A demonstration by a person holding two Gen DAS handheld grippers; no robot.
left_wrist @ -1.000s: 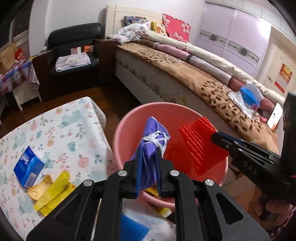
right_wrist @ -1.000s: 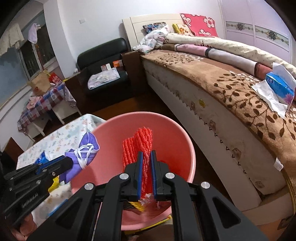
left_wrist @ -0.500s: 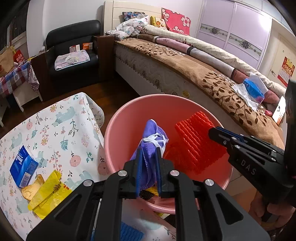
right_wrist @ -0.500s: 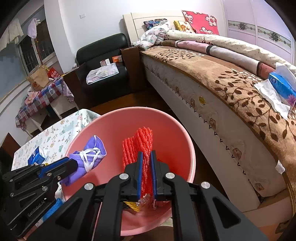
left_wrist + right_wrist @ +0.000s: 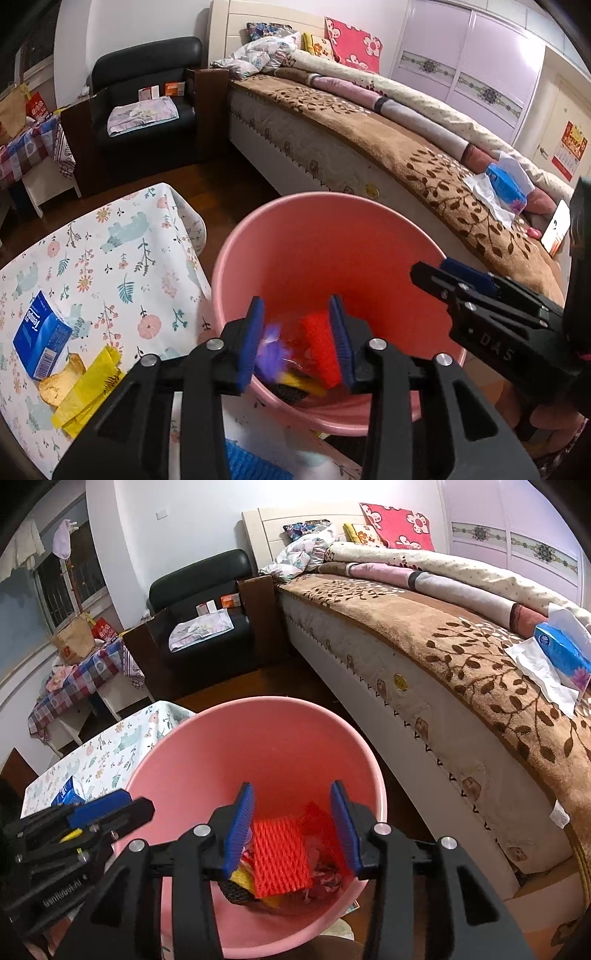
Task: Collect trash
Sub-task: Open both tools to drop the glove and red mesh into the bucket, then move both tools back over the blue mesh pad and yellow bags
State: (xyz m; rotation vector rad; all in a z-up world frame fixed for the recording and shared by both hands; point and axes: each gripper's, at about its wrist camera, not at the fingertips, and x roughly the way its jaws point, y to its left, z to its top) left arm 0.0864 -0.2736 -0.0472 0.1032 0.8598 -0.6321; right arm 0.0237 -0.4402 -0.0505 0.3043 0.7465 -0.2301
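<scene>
Both grippers, left (image 5: pixel 297 338) and right (image 5: pixel 291 821), are now spread wide, released since earlier; the red net (image 5: pixel 280 860) and purple mask (image 5: pixel 271 354) are seen lying inside the pink bin (image 5: pixel 258 716) beside the table (image 5: pixel 110 258).

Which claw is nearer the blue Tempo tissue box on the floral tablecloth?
Left. The left claw hangs open over the pink bucket, on its table side, with the tissue box off to its left. The right claw, also open, is over the bucket's bed side, farther off.
</scene>
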